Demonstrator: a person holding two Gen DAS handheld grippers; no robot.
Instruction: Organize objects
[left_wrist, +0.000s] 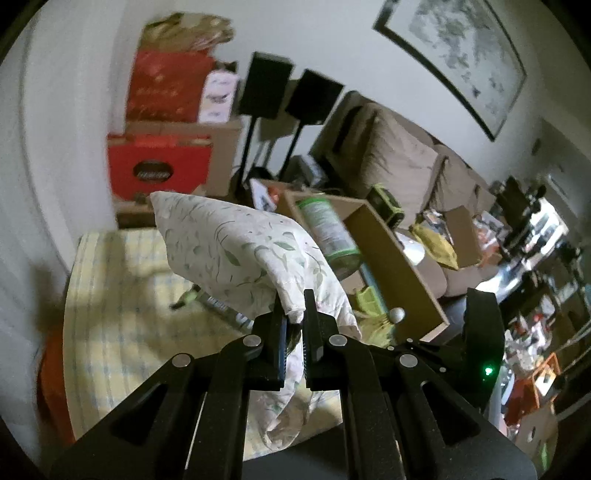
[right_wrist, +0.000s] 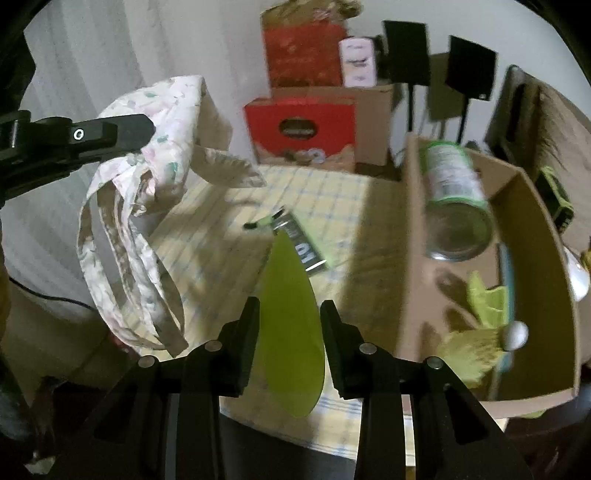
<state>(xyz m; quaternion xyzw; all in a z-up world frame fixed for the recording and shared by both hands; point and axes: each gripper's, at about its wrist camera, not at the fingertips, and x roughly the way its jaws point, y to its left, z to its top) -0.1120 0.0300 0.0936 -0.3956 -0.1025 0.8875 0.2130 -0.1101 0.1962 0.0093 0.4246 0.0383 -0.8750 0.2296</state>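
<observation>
The left hand-held gripper (left_wrist: 295, 314) is clamped on a floral cloth bag (left_wrist: 236, 251), and the right hand-held gripper (right_wrist: 290, 321) grips a green leaf-shaped piece (right_wrist: 288, 314), both above the checked bench (right_wrist: 221, 236). Carry each clear over the cardboard box (right_wrist: 539, 236) wall, releasing only inside. The cluttered room is blurred; the flat dark packet (right_wrist: 301, 243) is probably task-related.

Motion blur smears the stacked red printed cartons (left_wrist: 162, 155) at upper left of the left wrist view; their lettering is unreadable. The lower right clutter is too small to identify. In the right wrist view, the flat lime-green leaf-shaped piece (right_wrist: 291, 332) hides part of the dark printed packet (right_wrist: 303, 243).
</observation>
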